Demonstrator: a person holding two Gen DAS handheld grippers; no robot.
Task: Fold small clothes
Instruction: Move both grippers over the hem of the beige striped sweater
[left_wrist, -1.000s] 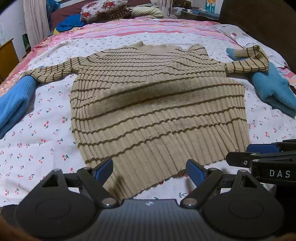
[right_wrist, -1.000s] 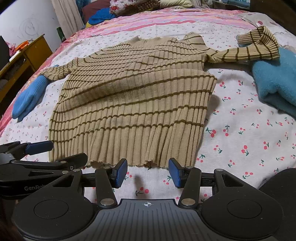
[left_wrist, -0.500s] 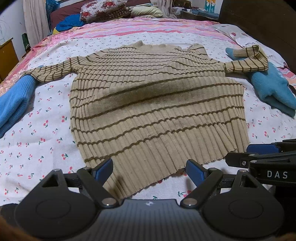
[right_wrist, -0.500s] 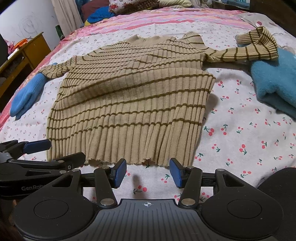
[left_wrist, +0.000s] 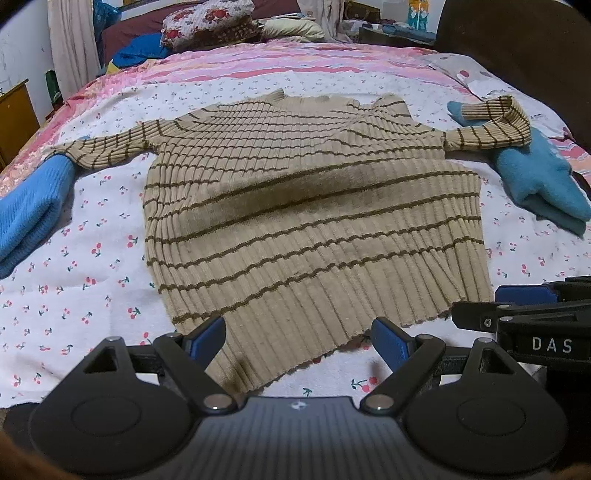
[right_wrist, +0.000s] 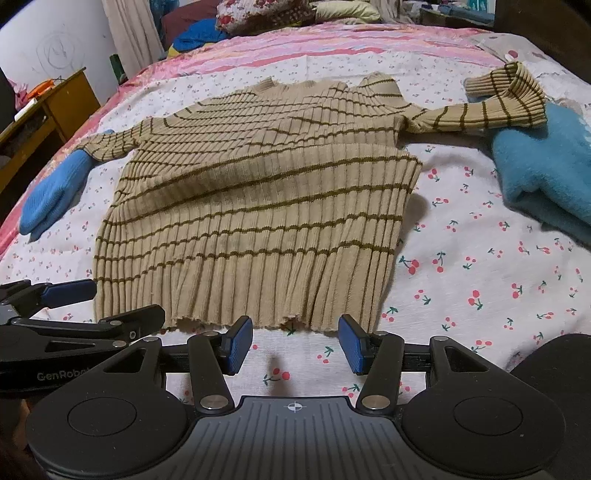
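Note:
A tan ribbed sweater with brown stripes (left_wrist: 306, 221) (right_wrist: 258, 206) lies spread flat on the bed, hem toward me, both sleeves out to the sides. Its right sleeve is folded back and rests on a teal garment (left_wrist: 532, 184) (right_wrist: 546, 177). My left gripper (left_wrist: 298, 338) is open, with the hem's near left part between its blue pads. My right gripper (right_wrist: 295, 341) is open just short of the hem, holding nothing. Each gripper shows at the edge of the other's view: the right gripper (left_wrist: 524, 306) and the left gripper (right_wrist: 66, 295).
A blue knit garment (left_wrist: 29, 214) (right_wrist: 51, 199) lies at the left sleeve's cuff. The bed wears a white cherry-print sheet (right_wrist: 480, 288) with a pink striped cover (left_wrist: 295, 62) beyond. Pillows (left_wrist: 214, 22) pile at the head. A wooden desk (right_wrist: 51, 110) stands at the left.
Both grippers have drawn slightly back from the sweater and stay open. The sweater itself has not moved.

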